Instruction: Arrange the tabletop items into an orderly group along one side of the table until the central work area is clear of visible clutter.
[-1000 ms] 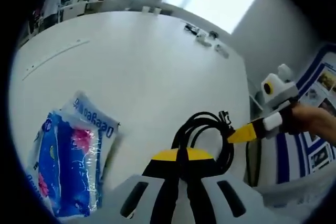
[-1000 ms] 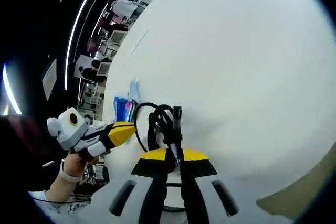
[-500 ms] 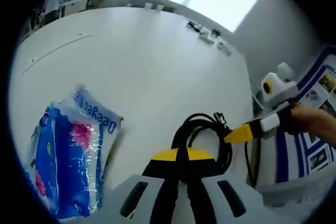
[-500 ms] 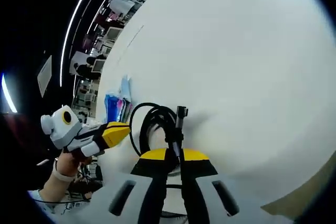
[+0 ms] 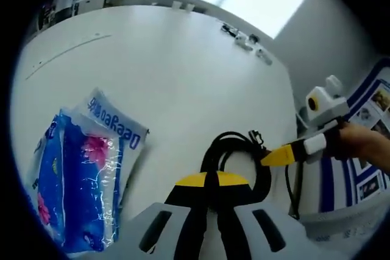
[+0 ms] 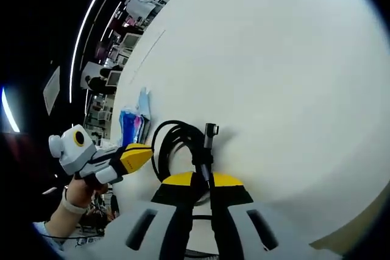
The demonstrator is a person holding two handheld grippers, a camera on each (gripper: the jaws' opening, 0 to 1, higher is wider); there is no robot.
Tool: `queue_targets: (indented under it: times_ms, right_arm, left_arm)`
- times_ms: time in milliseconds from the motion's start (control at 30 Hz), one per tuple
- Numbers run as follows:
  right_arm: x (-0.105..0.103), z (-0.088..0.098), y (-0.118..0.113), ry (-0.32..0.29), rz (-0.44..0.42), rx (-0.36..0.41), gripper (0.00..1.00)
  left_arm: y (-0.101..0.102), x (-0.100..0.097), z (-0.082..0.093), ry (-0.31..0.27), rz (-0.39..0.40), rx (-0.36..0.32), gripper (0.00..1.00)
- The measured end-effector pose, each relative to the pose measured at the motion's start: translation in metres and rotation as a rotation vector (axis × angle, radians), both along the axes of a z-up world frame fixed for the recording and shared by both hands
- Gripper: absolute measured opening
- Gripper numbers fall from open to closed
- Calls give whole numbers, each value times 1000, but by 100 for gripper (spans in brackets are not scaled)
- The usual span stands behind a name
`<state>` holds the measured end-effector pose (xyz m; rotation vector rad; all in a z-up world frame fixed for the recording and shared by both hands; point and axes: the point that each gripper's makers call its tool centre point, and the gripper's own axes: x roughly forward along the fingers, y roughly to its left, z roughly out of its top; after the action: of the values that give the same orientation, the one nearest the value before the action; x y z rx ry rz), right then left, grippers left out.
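Left gripper view: left gripper (image 5: 207,182) had its jaws pressed together on the coiled black cable (image 5: 236,150) near the tabletop's (image 5: 170,71) right edge. A blue plastic packet (image 5: 82,175) lay flat by the near left edge. Small items (image 5: 247,44) sat at the far edge. The right gripper (image 5: 277,156) touched the coil's right side.

Right gripper view: right gripper (image 6: 204,178) was clamped narrow on the cable's plug end (image 6: 209,141), coil (image 6: 177,147) just left. The left gripper (image 6: 137,153) was at the coil's edge; its jaw state was unclear here. The packet (image 6: 134,123) lay beyond.

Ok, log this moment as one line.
left gripper: shut on black cable coil | right gripper: shut on same coil, plug end up | blue packet: flat on white table, beside coil
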<state>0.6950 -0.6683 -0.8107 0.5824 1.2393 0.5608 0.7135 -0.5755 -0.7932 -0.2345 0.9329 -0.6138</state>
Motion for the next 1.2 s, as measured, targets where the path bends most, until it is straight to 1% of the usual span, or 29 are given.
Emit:
queue_targets:
  times_ms: [200, 367, 500, 567, 600, 633, 667, 733, 800, 867, 900, 967, 1067, 1200]
  right_arm:
    - [-2, 1, 1, 0, -10, 2, 6]
    - [-4, 1, 2, -20, 0, -3, 6]
    - [-8, 3, 3, -69, 47, -32, 8]
    - [-9, 6, 3, -107, 67, -45, 11]
    - [-10, 7, 3, -99, 61, -50, 11]
    - [-11, 6, 2, -103, 71, -57, 10]
    - [-13, 6, 2, -109, 85, -67, 10]
    - [-11, 4, 0, -113, 83, -69, 9]
    - [-10, 4, -2, -112, 79, -70, 8]
    - [-9, 4, -3, -110, 74, -66, 7]
    - [-9, 4, -4, -97, 73, -71, 7]
    - [-7, 5, -4, -119, 82, -76, 6]
    - [-7, 7, -8, -110, 79, -78, 5]
    - [-5, 7, -13, -117, 76, -86, 4]
  left_arm:
    - [0, 1, -2, 1, 14, -3, 0]
    - [0, 1, -3, -7, 17, -2, 0]
    - [2, 2, -4, -24, 16, -2, 1]
    - [2, 2, -4, -37, 17, -5, 3]
    - [2, 2, -4, -49, 11, -7, 4]
    - [3, 1, -4, -50, 10, -8, 4]
    - [2, 0, -6, -40, 10, -13, 4]
    - [2, -2, -9, -19, 17, -23, 4]
    - [1, -2, -8, -30, 11, -23, 3]
    - [-1, -4, -7, -23, 7, -29, 1]
    - [-4, -5, -7, -17, 1, -32, 1]
    - [-8, -7, -7, -19, -9, -27, 2]
    - [-10, -7, -9, -10, -10, -33, 2]
    - [-15, -8, -9, -11, -18, -40, 2]
